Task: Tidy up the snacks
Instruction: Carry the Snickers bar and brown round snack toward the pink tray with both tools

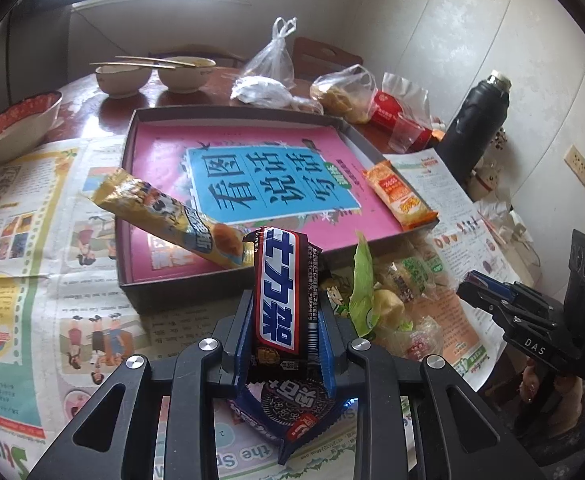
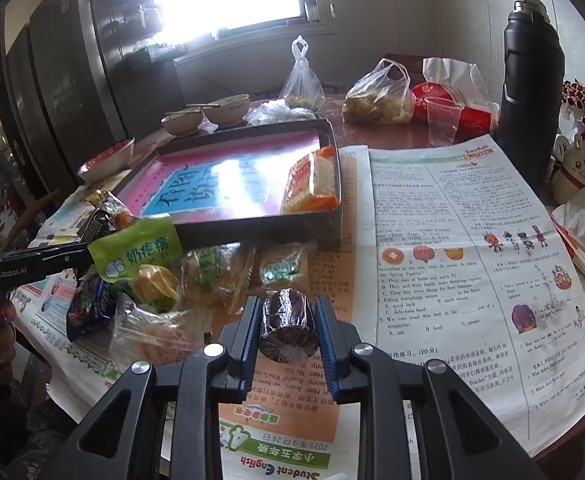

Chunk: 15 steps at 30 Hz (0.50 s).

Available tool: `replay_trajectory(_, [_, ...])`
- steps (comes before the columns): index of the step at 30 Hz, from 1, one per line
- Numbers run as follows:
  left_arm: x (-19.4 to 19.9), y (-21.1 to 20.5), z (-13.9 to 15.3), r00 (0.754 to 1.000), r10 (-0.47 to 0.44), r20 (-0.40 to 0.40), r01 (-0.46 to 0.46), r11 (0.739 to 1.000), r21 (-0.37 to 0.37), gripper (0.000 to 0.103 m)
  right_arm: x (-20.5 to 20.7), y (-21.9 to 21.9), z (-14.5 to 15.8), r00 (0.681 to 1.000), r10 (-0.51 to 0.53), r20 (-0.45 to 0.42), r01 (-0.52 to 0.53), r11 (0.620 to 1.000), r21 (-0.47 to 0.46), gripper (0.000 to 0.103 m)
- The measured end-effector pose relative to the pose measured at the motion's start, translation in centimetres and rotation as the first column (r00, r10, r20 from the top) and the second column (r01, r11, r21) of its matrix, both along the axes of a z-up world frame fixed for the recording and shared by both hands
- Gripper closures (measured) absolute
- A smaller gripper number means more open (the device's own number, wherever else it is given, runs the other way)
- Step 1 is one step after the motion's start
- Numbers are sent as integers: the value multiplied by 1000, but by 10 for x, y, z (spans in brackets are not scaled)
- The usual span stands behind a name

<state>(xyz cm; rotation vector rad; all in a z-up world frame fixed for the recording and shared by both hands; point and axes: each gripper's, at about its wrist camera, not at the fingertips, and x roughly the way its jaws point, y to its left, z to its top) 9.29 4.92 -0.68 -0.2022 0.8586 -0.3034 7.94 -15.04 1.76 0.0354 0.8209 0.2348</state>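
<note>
Chocolate bar point(image 1: 280, 292), brown wrapper, white lettering

Black left tool point(image 1: 284, 308) with blue ribbed pads, silver screws

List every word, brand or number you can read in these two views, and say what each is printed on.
"DAS": right gripper body.
"GenRobot.AI": left gripper body.
"Student English", "2025年9月24日": newspaper.
"看图说话写话": pink book cover in the box.
"士力架": chocolate bar.
Newspaper body text, other wrappers: too small or blurred.
</note>
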Motion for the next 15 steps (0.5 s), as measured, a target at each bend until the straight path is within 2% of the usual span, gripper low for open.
replay_trajectory(15, [-8, 12, 28, 996, 46, 71, -45, 999, -26, 74, 16, 19, 27, 997, 36, 68, -37, 999, 6, 75])
